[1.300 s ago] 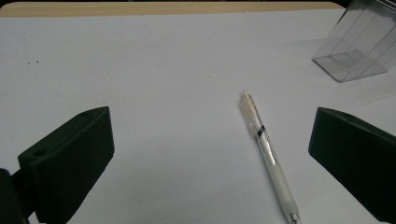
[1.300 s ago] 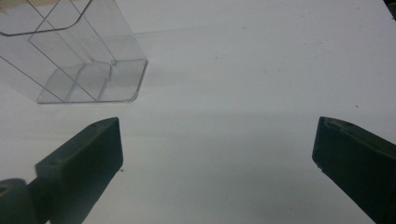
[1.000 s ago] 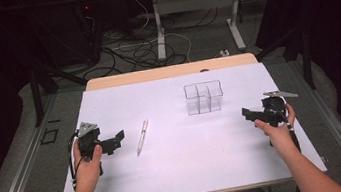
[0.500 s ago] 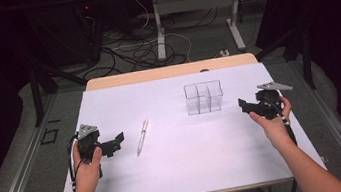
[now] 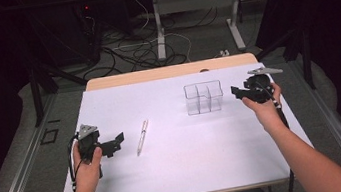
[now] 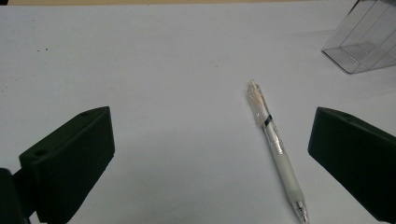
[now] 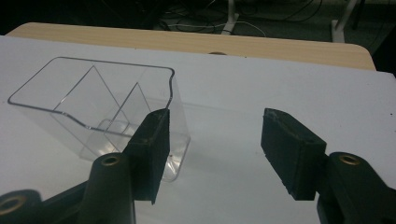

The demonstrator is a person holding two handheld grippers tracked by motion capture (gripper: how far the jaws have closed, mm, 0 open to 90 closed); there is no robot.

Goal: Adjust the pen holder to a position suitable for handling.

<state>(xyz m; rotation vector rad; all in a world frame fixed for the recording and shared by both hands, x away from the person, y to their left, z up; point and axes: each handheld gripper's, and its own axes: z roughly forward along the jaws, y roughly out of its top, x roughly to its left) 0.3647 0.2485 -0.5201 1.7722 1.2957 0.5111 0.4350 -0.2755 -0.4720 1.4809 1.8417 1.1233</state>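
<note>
clear plastic, a small organizer [image 5: 203,97] with inner dividers stands upright right of the table's [image 5: 179,175] middle, toward the far side; every compartment that can be seen is empty. the right gripper [image 5: 236,91] hovers just beside its right wall, apart from it, pointing left at it. its jaws have just been closing, yet they stand parted with only bare white tabletop between them. in the right gripper view the near corner of the organizer sits behind one jaw, not inside the gap, so nothing is gripped. probably the hand is lining up to steady or take the container.

the pen [image 5: 142,136], white with a clear end, lies flat on the table left of the middle, well apart from the organizer. the left gripper [image 5: 117,142] rests low just left of it, jaws wide open, aimed so the pen lies ahead of the gap toward one jaw, a ready pose for a pickup.
</note>
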